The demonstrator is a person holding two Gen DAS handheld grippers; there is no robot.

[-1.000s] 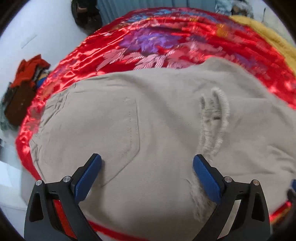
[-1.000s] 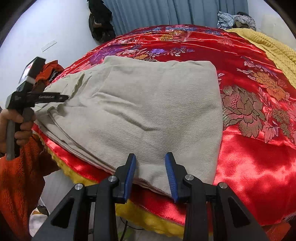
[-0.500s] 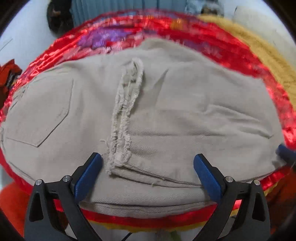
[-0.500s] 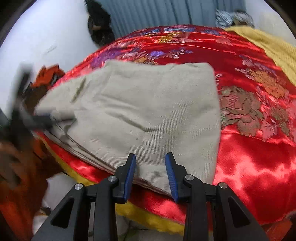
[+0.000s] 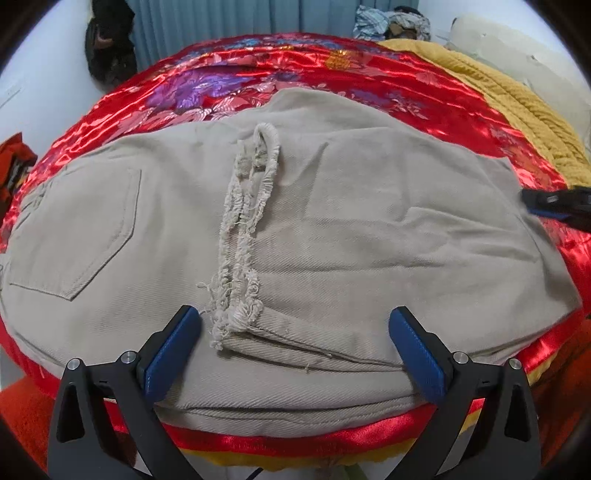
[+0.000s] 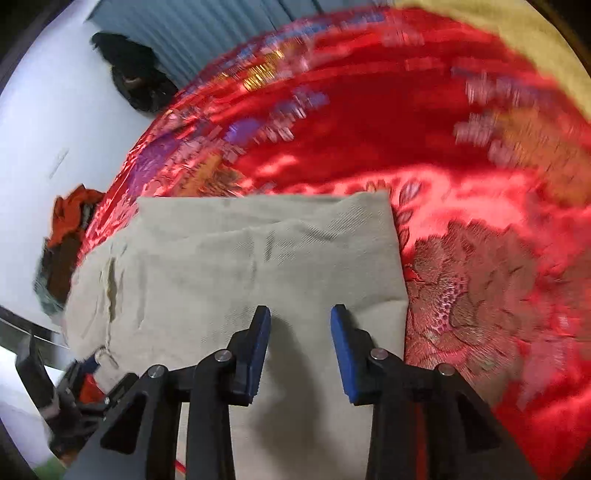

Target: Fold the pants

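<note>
Apparently folded pants (image 5: 332, 236) cover the bedspread (image 5: 258, 77); both tongs (image 5: 295, 350) (image 6: 301, 347) spread, gripping nothing.

No readable text, label, brand or number appears on anything in either view.

Home bedroom: bed w/ red satin quilt (image 5: 369, 70), curtains (image 5: 221, 22), clothes pile (image 5: 391, 22).

Shiny red bed cover (image 5: 258, 70) with purple and pink flowers. Yellow knitted blanket (image 5: 517, 103) along its right side. Blue curtain (image 5: 221, 22) behind. Black bag (image 5: 110, 51) by the white wall. Orange clothes (image 6: 70, 218) piled at left.
</note>
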